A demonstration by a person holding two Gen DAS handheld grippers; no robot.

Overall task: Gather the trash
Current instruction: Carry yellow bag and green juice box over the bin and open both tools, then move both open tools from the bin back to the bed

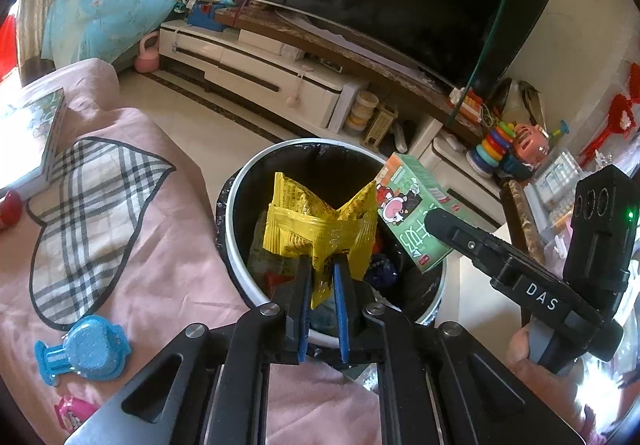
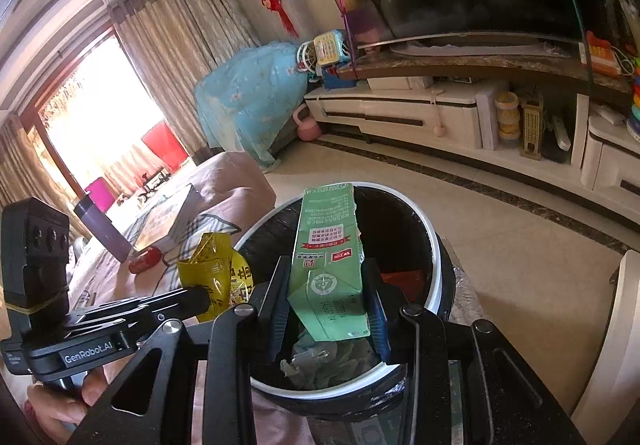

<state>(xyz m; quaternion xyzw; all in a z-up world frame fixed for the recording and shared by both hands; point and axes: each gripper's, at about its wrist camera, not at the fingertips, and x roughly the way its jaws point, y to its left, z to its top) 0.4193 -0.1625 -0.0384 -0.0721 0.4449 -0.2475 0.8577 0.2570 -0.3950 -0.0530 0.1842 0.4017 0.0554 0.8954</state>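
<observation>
With the left gripper point(image 1: 323, 277) pinching the crinkly yellow plastic wrapper point(image 1: 320, 221) and the right gripper point(image 2: 326, 309) squeezing the green cardboard carton point(image 2: 330, 265) over the round black bin point(image 2: 430, 241), just let go straight down.

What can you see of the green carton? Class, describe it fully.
The green carton is a tall, slim paper drink box with a folded gable end, printed with red and white labels and, in the left wrist view, a cartoon figure. It looks slightly dented near the end closest to the camera. The right tongs clamp it by two opposite sides, pads pressing the card. It tilts away from the camera, hanging over the open bin, above the crumpled rubbish inside. Only the pads touch it.
</observation>
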